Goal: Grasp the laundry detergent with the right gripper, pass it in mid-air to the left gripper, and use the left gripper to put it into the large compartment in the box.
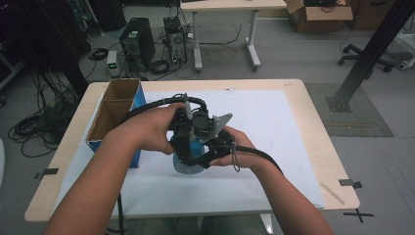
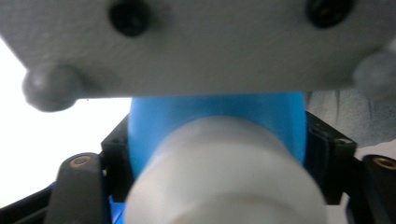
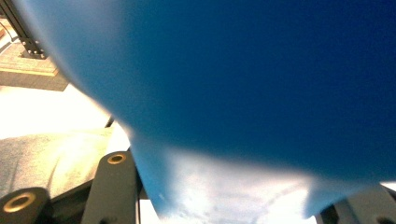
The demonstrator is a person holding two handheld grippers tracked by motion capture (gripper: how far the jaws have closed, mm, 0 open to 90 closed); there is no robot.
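A blue bottle (image 1: 187,165) with a white cap (image 2: 224,177) is held just above the white mat (image 1: 279,147), mid-table. My left gripper (image 1: 183,151) comes down on it from above. In the left gripper view the black jaws press on both sides of the blue bottle (image 2: 215,112), with the cap toward the camera. My right gripper (image 1: 209,152) reaches in from the right, its grey plate (image 1: 221,122) on top. In the right gripper view the bottle's blue body (image 3: 261,88) sits close between the jaws. Both look shut on the bottle.
An open cardboard box (image 1: 115,110) with blue sides stands at the left of the table, close to the person's left forearm (image 1: 105,171). The wooden table edge (image 1: 337,161) borders the mat. Computers and cables lie on the floor behind.
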